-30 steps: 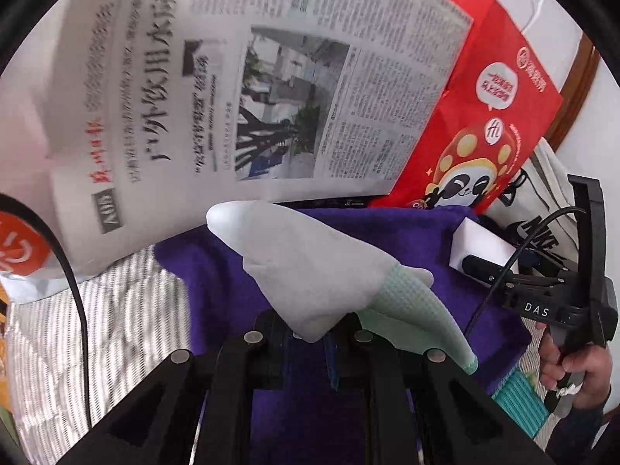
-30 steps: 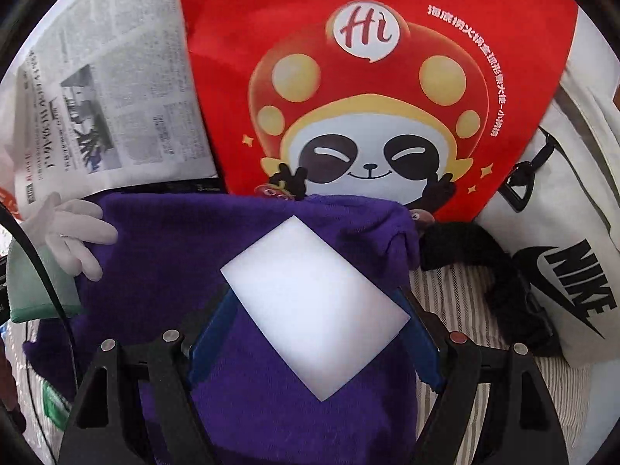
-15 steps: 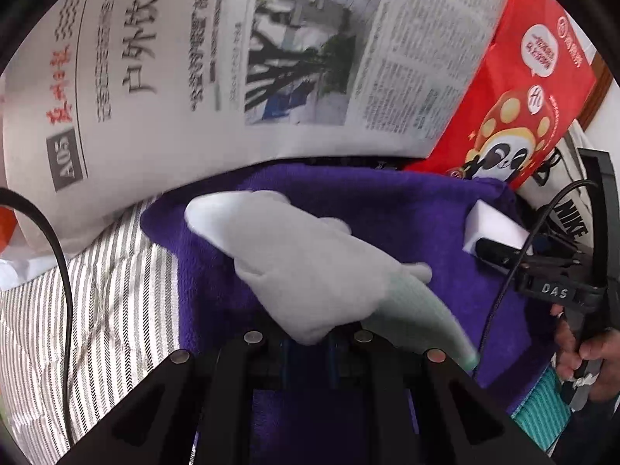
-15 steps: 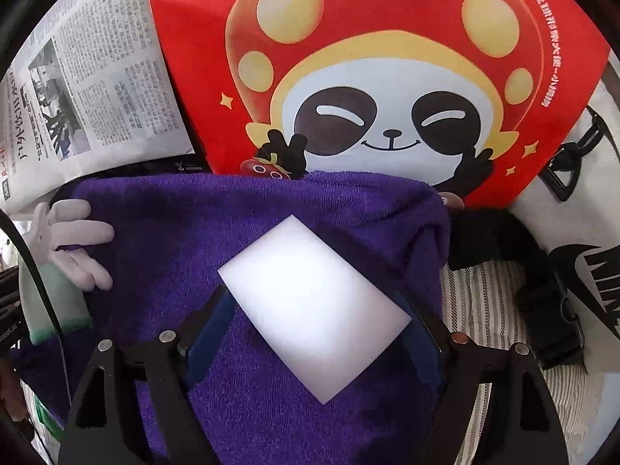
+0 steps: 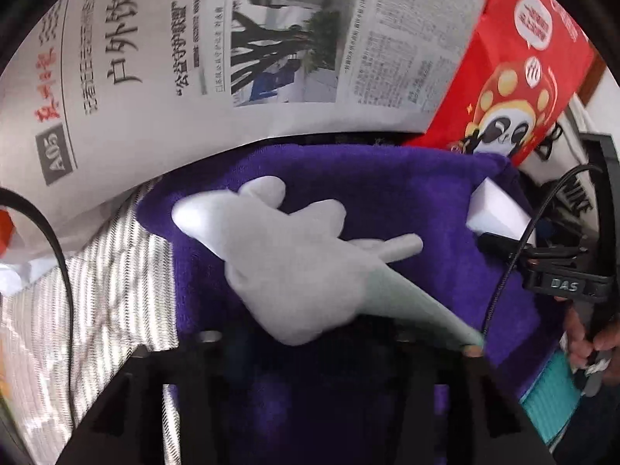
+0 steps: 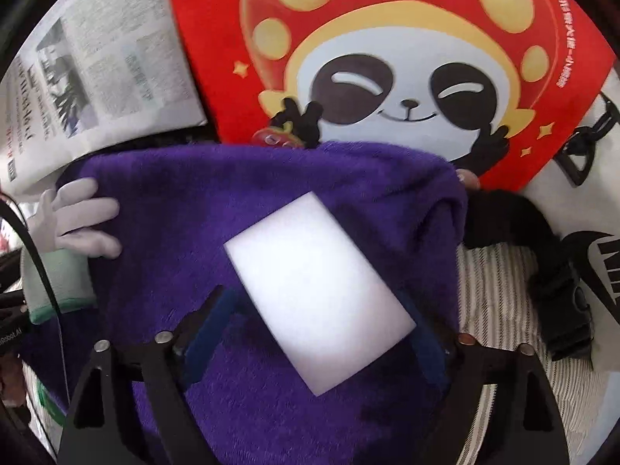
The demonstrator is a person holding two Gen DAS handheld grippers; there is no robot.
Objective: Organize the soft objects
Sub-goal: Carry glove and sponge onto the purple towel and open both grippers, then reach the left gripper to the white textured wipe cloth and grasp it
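A grey glove with a green cuff (image 5: 294,267) lies spread on a purple towel (image 5: 387,201); it also shows at the left of the right wrist view (image 6: 73,228). My left gripper (image 5: 306,345) has its jaws wide apart, just behind the glove. A white sponge block (image 6: 317,286) sits between the blue pads of my right gripper (image 6: 317,333), over the purple towel (image 6: 240,197). The sponge also shows at the right of the left wrist view (image 5: 500,213).
A newspaper (image 5: 232,50) and a red panda bag (image 6: 387,58) stand behind the towel. A white Nike bag (image 6: 593,255) with a black strap (image 6: 534,255) lies at the right. Striped bedding (image 5: 97,279) is under everything.
The left gripper lowered the glove onto the towel and its jaws have opened; the glove's fingers now lie flat. The right gripper with the sponge moved forward and lower over the towel.
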